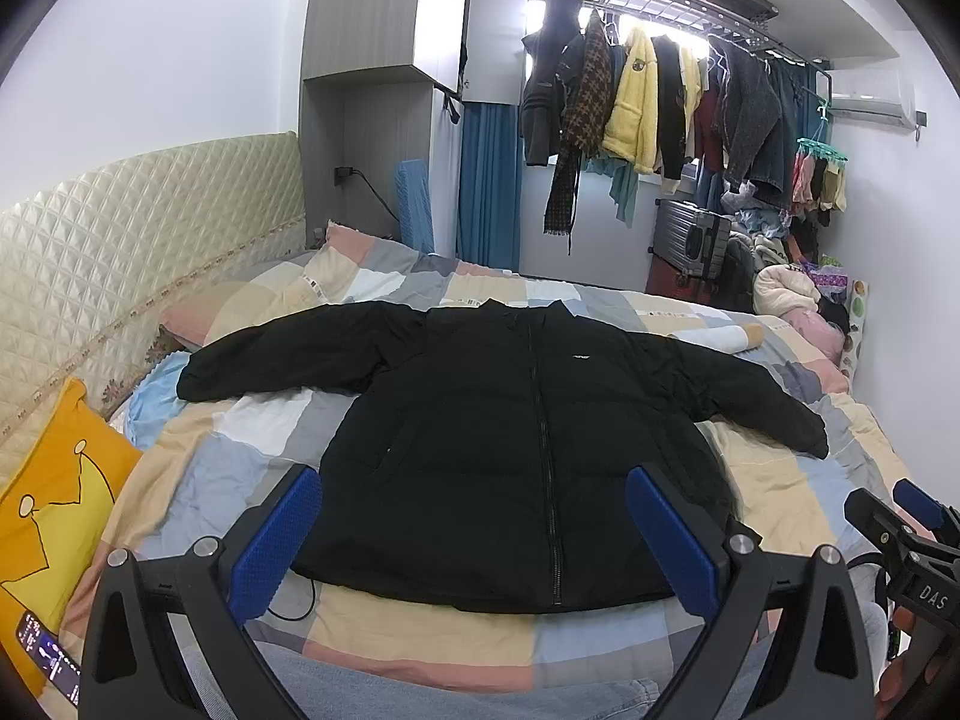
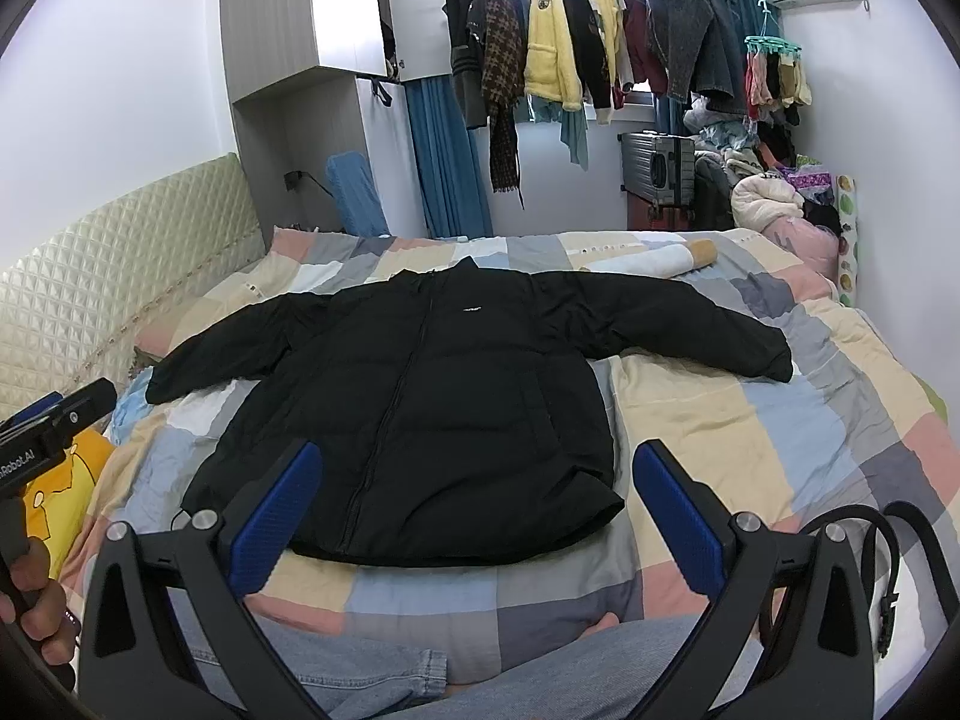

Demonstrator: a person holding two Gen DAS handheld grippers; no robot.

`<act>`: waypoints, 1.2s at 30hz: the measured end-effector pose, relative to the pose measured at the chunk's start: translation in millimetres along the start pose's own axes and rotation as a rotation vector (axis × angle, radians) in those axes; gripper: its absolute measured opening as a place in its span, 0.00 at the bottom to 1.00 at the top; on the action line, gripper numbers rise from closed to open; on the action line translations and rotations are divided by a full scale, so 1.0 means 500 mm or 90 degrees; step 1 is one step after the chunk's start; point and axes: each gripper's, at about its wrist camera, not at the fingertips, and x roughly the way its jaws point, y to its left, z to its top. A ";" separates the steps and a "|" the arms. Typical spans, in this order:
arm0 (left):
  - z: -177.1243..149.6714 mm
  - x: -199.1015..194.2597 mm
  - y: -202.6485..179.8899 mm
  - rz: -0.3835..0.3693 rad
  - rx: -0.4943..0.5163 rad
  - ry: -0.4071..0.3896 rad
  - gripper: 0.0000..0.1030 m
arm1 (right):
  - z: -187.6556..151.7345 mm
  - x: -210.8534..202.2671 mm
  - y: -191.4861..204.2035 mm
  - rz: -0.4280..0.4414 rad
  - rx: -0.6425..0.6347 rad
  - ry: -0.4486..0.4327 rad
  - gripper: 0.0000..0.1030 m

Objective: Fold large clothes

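**Lying flat: a big black jacket on the bed**

Lying in the middle of both pictures is a black puffy jacket (image 1: 528, 438) (image 2: 420, 414). It is spread out flat on the bed, front side up, with its zip closed. Both sleeves stick out to the sides, one toward the left of the frame and one toward the right. A small white label sits on the chest.

The bed cover (image 1: 228, 462) (image 2: 750, 432) has big squares of blue, pink, cream and grey.

The left tool (image 1: 480, 534) sits at the bottom of the left view. Its two blue fingers are wide apart and hold nothing. The bottom edge of the jacket shows between them, but they are not touching it.

The right tool (image 2: 480, 516) sits at the bottom of the right view. It is wide open too, with nothing in it. The jacket's bottom edge shows between its fingers.

A yellow pillow (image 1: 54, 510) lies at the lower left of the left view. A black belt (image 2: 882, 564) lies at the lower right of the right view. Many clothes (image 1: 636, 102) hang on a rack at the top, by the window.
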 end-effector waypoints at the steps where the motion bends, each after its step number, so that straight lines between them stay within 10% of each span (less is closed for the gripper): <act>1: 0.000 0.001 0.000 -0.001 -0.001 0.001 1.00 | 0.001 -0.002 0.000 0.000 -0.001 -0.001 1.00; 36: 0.001 0.004 -0.002 -0.006 -0.002 0.008 1.00 | 0.000 -0.004 0.006 0.008 -0.009 -0.006 1.00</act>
